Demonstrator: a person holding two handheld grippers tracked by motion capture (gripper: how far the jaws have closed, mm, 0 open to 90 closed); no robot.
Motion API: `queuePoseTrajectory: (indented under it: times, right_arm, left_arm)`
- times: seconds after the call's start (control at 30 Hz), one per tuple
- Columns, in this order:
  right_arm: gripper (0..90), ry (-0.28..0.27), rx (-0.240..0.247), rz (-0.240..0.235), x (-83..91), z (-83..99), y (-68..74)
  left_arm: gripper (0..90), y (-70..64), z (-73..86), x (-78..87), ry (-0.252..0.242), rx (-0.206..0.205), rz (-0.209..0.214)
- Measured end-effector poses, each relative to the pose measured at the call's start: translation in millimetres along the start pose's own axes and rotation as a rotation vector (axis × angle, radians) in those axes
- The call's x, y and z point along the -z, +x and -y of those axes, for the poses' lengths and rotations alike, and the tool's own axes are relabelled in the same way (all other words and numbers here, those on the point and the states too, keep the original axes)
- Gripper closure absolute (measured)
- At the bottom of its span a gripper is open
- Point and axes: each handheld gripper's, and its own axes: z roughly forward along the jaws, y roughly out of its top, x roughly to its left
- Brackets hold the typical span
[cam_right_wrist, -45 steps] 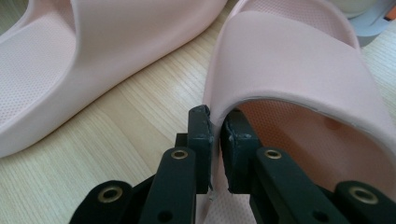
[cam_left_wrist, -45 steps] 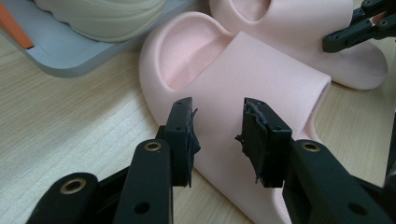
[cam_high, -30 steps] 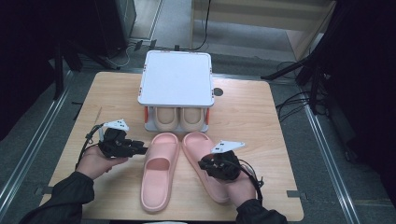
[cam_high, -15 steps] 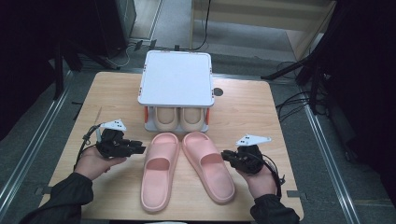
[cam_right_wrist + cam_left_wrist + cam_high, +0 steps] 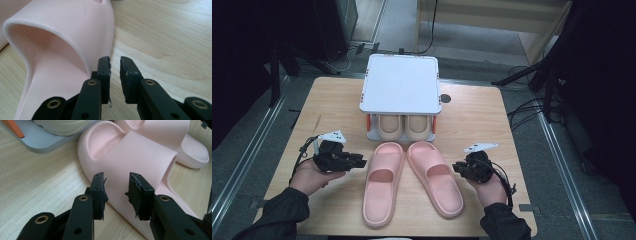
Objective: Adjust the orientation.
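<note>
Two pink slippers lie side by side on the wooden table, the left slipper (image 5: 382,185) (image 5: 140,152) and the right slipper (image 5: 434,177) (image 5: 62,30), toes toward the rack. My left gripper (image 5: 356,161) (image 5: 116,192) hovers just left of the left slipper, open, its jaws a short way from the strap and empty. My right gripper (image 5: 458,169) (image 5: 115,75) sits just right of the right slipper, jaws a narrow gap apart with nothing between them, beside the strap's edge.
A small two-level rack with a white top (image 5: 399,82) stands at the table's back middle. A pair of beige slippers (image 5: 404,127) rests on its lower grey shelf (image 5: 50,143). Bare wood lies to both sides of the slippers.
My right gripper has pulled away from the right pink slipper toward the right, leaving it flat on the table. The left gripper has barely shifted.
</note>
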Motion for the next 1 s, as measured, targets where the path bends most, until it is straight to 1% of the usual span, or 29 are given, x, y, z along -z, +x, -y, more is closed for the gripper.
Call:
queuePoseTrajectory:
  times: [0.1,0.13,0.17,0.23,0.33,0.4,0.43,0.47,0.5,0.57,0.77,0.8,0.83,0.9,1.0]
  right_arm:
    - [78.7,0.006,0.016,-0.012,-4.3,-2.0,3.5]
    - [78.7,0.010,0.020,-0.004,-5.0,-2.1,5.4]
    - [78.7,0.012,0.023,-0.006,-5.2,-2.1,6.6]
    - [78.7,0.015,0.026,-0.013,-5.4,-1.7,9.4]
    - [78.7,0.015,0.029,-0.014,-5.5,-1.1,12.9]
    - [78.7,0.015,0.025,-0.019,-6.9,-1.1,19.4]
    - [78.7,0.015,0.025,-0.019,-6.9,-1.1,19.4]
    - [78.7,0.016,0.028,-0.016,-7.5,-1.2,21.9]
    - [78.7,0.014,0.033,-0.016,-8.4,-1.1,23.8]
    - [78.6,0.012,0.025,-0.018,-9.9,-0.5,29.2]
    - [78.4,0.000,0.026,-0.022,-11.0,-0.9,35.6]
    - [77.7,-0.002,0.018,-0.031,-11.6,-0.6,37.1]
    - [77.7,-0.002,0.018,-0.031,-11.6,-0.6,37.1]
    - [77.7,-0.005,-0.001,-0.037,-11.3,-0.2,38.3]
    - [77.8,-0.024,-0.015,-0.052,-11.0,0.4,40.0]
  left_arm:
    - [64.4,-0.7,2.1,-1.5,0.005,0.007,0.000]
    - [64.2,-1.4,2.8,-2.0,0.009,0.008,0.001]
    - [64.2,-1.4,2.8,-2.0,0.009,0.008,0.001]
    - [64.2,-2.1,3.3,-2.3,0.012,-0.001,0.001]
    - [64.3,-3.1,4.0,-4.0,0.012,0.002,0.010]
    - [64.3,-3.7,4.3,-6.2,0.018,0.011,0.015]
    - [64.3,-3.7,4.3,-7.2,0.024,0.006,0.016]
    - [64.3,-4.2,4.4,-8.4,0.027,0.010,0.019]
    - [64.4,-4.1,4.3,-9.3,0.032,0.006,0.021]
    - [64.3,-5.4,4.1,-11.5,0.040,0.001,0.027]
    - [64.3,-6.6,3.5,-14.6,0.054,-0.006,0.030]
    - [64.3,-6.8,3.4,-15.1,0.055,-0.004,0.034]
    - [64.3,-6.9,3.3,-15.3,0.053,-0.002,0.033]
    - [64.3,-6.5,3.5,-15.6,0.052,0.000,0.037]
    - [64.6,-7.0,3.6,-15.8,0.053,0.001,0.041]
